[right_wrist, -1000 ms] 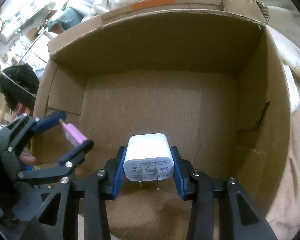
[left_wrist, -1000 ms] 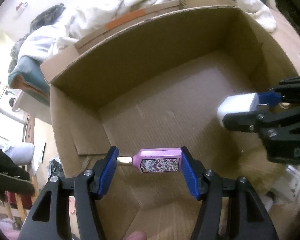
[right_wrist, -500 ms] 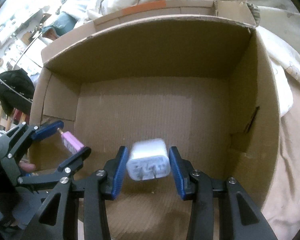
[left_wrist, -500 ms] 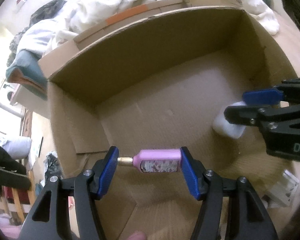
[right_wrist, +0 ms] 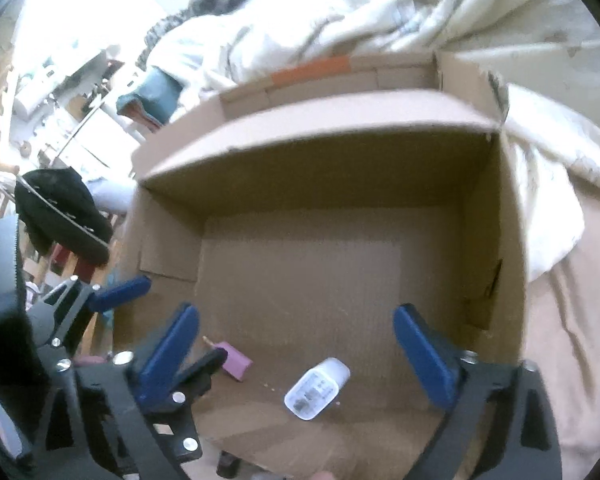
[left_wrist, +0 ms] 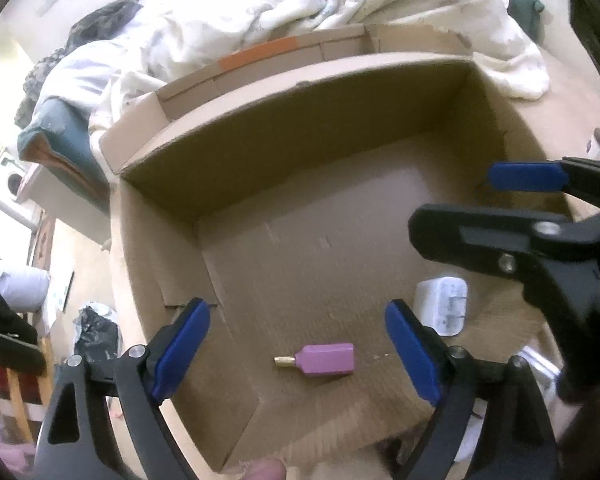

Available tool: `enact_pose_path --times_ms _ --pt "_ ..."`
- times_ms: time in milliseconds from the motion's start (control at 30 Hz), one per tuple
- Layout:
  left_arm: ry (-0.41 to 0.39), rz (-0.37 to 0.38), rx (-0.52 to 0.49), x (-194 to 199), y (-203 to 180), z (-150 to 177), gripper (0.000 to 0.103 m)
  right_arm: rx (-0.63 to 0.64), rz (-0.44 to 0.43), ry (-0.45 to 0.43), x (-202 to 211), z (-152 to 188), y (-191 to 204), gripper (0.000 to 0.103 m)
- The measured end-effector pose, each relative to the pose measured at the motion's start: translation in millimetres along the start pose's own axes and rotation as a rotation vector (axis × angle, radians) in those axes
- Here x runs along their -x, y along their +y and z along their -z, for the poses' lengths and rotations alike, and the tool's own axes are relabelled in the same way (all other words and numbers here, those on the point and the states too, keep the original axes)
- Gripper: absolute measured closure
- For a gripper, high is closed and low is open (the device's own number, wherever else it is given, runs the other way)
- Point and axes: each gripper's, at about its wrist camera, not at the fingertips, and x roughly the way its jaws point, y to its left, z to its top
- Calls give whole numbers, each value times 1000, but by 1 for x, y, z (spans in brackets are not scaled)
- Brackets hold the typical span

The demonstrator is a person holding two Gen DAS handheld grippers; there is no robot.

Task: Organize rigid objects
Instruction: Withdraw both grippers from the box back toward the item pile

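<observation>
An open cardboard box (left_wrist: pixel 300 128) (right_wrist: pixel 340 152) fills both views. A small pink bottle with a gold cap (left_wrist: pixel 324 359) lies on the box floor; it also shows in the right wrist view (right_wrist: pixel 236 364). A white plug charger (left_wrist: pixel 442 308) (right_wrist: pixel 318 388) lies on the floor to its right. My left gripper (left_wrist: pixel 300 354) is open and empty, above the pink bottle. My right gripper (right_wrist: pixel 296 354) is open and empty, above the charger; it also shows in the left wrist view (left_wrist: pixel 480 204).
White bedding (left_wrist: pixel 300 8) (right_wrist: pixel 480 20) is piled behind and right of the box. A teal cushion (left_wrist: pixel 60 148) lies at the back left. Dark clothes (right_wrist: pixel 60 208) and furniture stand to the left. A tan sheet (right_wrist: pixel 572 320) lies right of the box.
Both grippers opened and rose. The pink bottle dropped from my left gripper onto the box floor. The white charger fell from my right gripper and lies on the floor.
</observation>
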Motion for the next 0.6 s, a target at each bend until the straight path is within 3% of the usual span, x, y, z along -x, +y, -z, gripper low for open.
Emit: enact_pose_path --times_ms 400,600 --pt "-40 49 106 47 16 8 13 -2 80 -131 70 23 1 0" --pt "-7 65 156 53 26 26 13 -214 118 -155 106 62 -19 0"
